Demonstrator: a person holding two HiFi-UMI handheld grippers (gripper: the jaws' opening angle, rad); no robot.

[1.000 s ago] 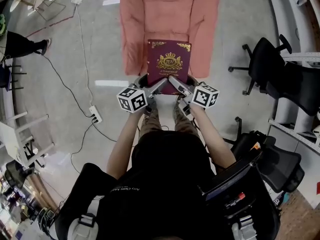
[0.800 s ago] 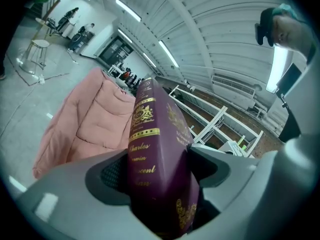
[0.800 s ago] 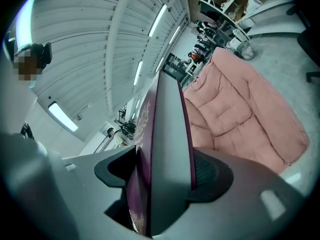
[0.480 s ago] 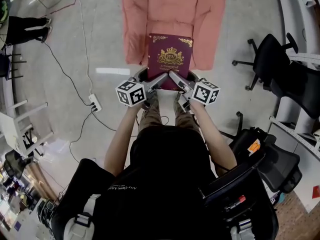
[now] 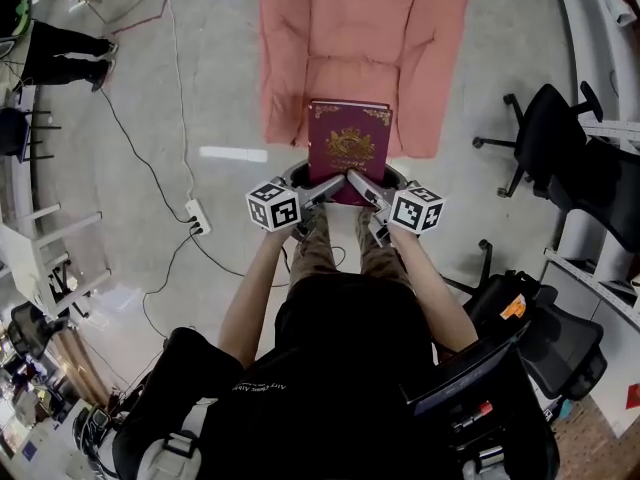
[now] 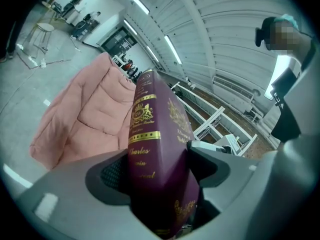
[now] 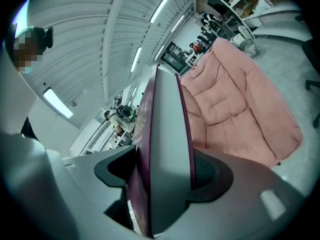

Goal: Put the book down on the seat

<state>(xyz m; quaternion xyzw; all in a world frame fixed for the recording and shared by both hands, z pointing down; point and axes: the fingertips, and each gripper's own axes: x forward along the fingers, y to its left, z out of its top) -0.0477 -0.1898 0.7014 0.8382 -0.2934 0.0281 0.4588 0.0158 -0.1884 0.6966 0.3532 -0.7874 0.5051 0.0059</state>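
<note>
Head view: maroon book (image 5: 347,150) over pink seat (image 5: 365,48), near edge clamped between jaws of left gripper (image 5: 322,188) and right gripper (image 5: 362,188).

Black shirt (image 5: 345,338) — brown trousers (image 5: 318,255).

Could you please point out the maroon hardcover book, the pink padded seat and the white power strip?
maroon hardcover book (image 5: 349,140): head view, on the gold emblem of its front cover.
pink padded seat (image 5: 365,38): head view, on the middle cushion.
white power strip (image 5: 197,215): head view, on the middle of its body.
</note>
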